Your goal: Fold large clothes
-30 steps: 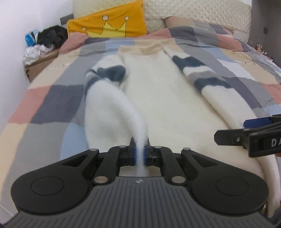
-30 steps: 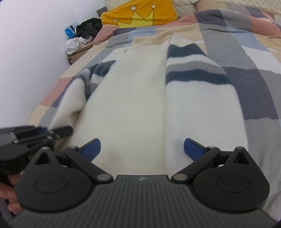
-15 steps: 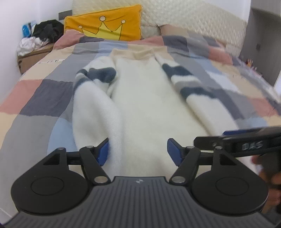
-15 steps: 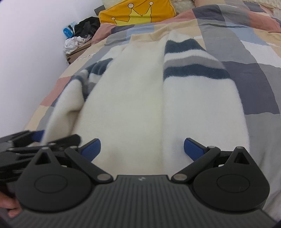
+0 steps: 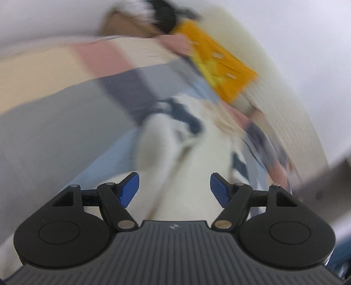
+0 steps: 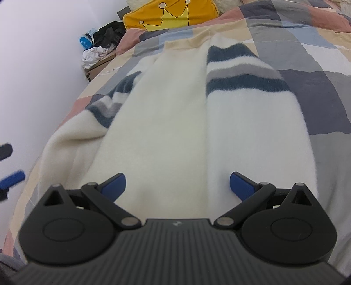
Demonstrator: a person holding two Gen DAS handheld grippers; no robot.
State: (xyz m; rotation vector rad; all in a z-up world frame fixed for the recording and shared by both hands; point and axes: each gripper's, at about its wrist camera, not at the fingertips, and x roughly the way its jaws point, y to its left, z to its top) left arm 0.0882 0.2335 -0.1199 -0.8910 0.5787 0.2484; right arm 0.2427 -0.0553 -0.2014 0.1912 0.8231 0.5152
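Observation:
A fluffy cream sweater [image 6: 175, 120] with navy and grey stripes lies flat on the patchwork bedspread [image 6: 318, 92]. Its right sleeve [image 6: 252, 109] is folded in along the body, and its left sleeve [image 6: 72, 142] lies loosely along the left edge. My right gripper [image 6: 177, 185] hovers open over the hem, with nothing between its blue pads. At the left edge of the right wrist view, my left gripper [image 6: 7, 164] is open and clear of the cloth. The left wrist view is blurred and tilted; there the left gripper [image 5: 174, 188] stands open and empty above the sweater [image 5: 208, 157].
A yellow crown pillow [image 6: 175, 13] leans at the head of the bed. A cardboard box with piled clothes [image 6: 101, 43] stands by the white wall [image 6: 33, 65] on the left. The bedspread stretches bare to the right of the sweater.
My left gripper has let go of the left sleeve, opened wide, swung away to the left and rolled. The sleeve has dropped onto the bed. The right gripper has stayed in place.

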